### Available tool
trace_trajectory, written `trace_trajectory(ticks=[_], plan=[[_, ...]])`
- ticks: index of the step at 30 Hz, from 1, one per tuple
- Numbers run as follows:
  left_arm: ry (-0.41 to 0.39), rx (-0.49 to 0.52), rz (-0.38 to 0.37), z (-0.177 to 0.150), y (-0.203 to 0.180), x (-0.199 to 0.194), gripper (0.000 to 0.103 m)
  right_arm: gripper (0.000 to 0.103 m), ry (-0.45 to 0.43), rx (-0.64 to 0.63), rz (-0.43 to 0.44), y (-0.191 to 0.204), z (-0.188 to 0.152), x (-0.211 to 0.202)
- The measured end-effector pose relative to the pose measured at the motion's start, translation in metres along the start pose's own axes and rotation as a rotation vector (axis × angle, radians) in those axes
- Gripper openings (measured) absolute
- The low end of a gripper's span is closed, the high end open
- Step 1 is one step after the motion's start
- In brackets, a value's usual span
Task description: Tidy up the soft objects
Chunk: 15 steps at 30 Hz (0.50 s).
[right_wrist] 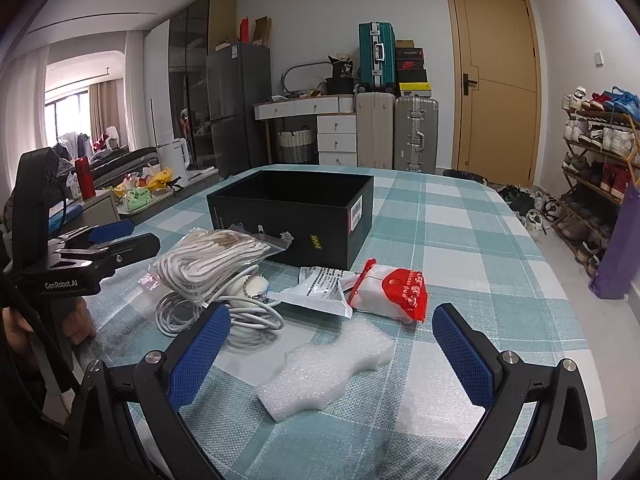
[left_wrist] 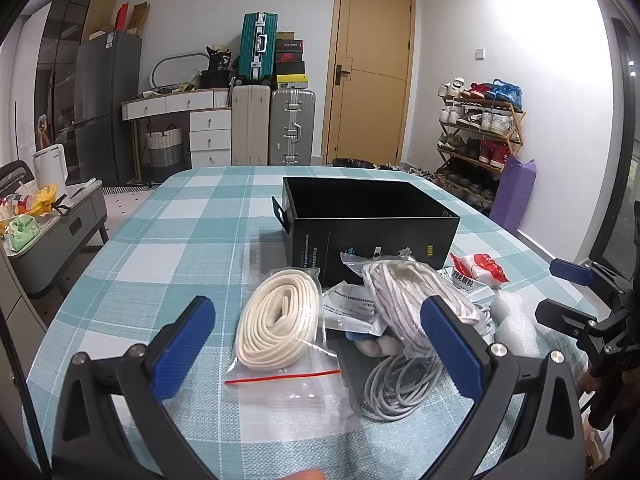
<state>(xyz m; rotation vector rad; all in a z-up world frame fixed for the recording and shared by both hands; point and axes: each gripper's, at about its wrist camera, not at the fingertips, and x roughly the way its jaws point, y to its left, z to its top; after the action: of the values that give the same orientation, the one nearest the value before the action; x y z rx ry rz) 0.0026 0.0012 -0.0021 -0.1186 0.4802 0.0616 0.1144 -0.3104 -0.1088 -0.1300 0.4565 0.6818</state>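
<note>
A: Any lettering you can read?
B: "GenRobot.AI" in white on the left gripper [right_wrist: 120,236], along its black body; "36" on a dark bag [left_wrist: 221,60] atop the desk.
A: And on the table?
B: The black box [right_wrist: 296,216] and red-and-white packet [right_wrist: 400,294] carry print too small to read.

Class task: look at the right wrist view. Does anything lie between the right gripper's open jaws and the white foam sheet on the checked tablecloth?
Nothing visible does. The white foam sheet lies directly ahead of the right gripper, with only bare tablecloth around.
</note>
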Motion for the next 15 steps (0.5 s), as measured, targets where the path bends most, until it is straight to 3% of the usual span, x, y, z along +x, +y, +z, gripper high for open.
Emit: trace_trajectory(ticks=[15], plan=[[0.082,0.017,0.046,0.008,0.008,0.015,0.103,0.103,0.135,0.018,-0.006,-0.006,-0.001,0.018]])
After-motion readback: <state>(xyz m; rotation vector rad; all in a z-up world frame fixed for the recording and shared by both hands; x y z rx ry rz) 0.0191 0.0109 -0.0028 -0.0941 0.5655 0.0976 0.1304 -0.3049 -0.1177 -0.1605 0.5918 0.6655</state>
